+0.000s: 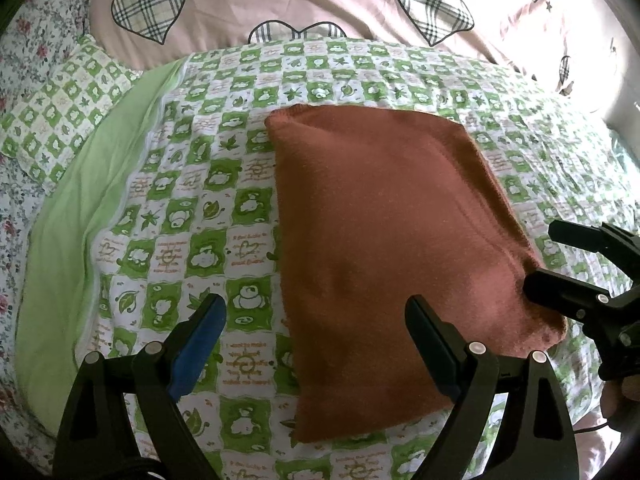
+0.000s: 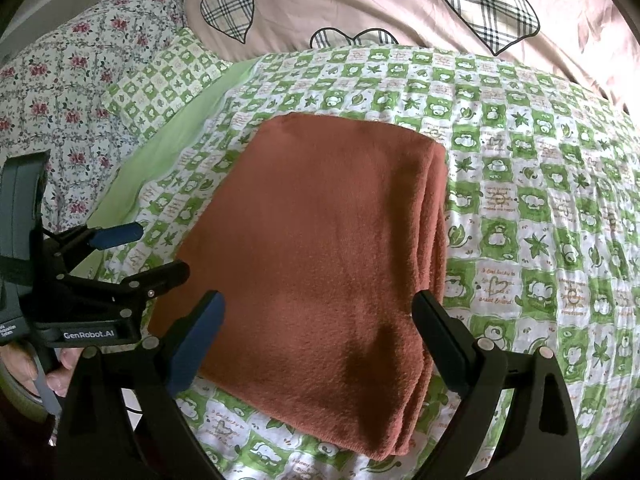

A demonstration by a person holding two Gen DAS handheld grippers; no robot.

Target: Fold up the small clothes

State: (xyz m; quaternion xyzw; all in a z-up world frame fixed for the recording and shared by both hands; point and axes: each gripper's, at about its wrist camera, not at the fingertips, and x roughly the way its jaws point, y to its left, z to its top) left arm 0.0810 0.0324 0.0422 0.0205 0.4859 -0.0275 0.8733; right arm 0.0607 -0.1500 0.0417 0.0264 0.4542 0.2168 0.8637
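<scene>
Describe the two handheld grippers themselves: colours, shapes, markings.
Both grippers, left and right, have black triangular cut-out arms with silver pivot pins and two long flat fingers faced with blue pads. The left one's body carries white "GenRobot.AI" lettering.

the folded cloth (image 2: 320, 240) lies on the checked quilt (image 2: 540, 184), near its front edge; behind the quilt's far edge lies the heart-patterned cover (image 2: 380, 0), the flowered sheet (image 2: 52, 92) at its left edge.
</scene>
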